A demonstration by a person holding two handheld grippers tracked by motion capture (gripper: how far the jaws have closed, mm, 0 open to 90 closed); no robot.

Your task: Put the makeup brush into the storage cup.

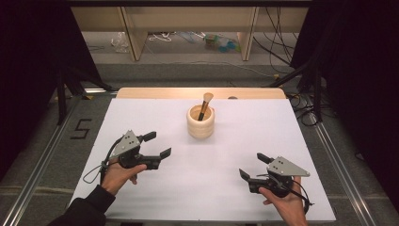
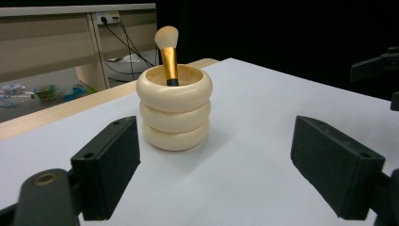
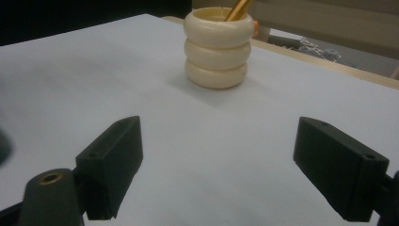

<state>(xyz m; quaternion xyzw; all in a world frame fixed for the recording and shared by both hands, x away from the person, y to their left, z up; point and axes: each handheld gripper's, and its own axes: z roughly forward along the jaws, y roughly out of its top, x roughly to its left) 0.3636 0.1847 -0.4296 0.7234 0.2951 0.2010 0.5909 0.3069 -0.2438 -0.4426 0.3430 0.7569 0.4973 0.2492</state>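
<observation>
A cream ribbed holder (image 1: 201, 122) shaped like three stacked rings stands upright on the white table sheet, a little past its middle. A makeup brush (image 1: 205, 105) with a gold ferrule and pale bristles leans inside it, bristles up. In the left gripper view the holder (image 2: 174, 108) and the brush (image 2: 168, 54) sit just ahead of the jaws. My left gripper (image 1: 157, 145) rests at the left of the sheet, open and holding nothing. My right gripper (image 1: 254, 165) sits near the front right, open and holding nothing, with the holder (image 3: 217, 48) farther off ahead.
The white sheet (image 1: 141, 117) covers a wooden table (image 1: 141, 92) whose far edge shows as a light strip. Beyond it are wooden desk legs (image 1: 134, 35) and cables on the floor. Dark curtains hang at both sides.
</observation>
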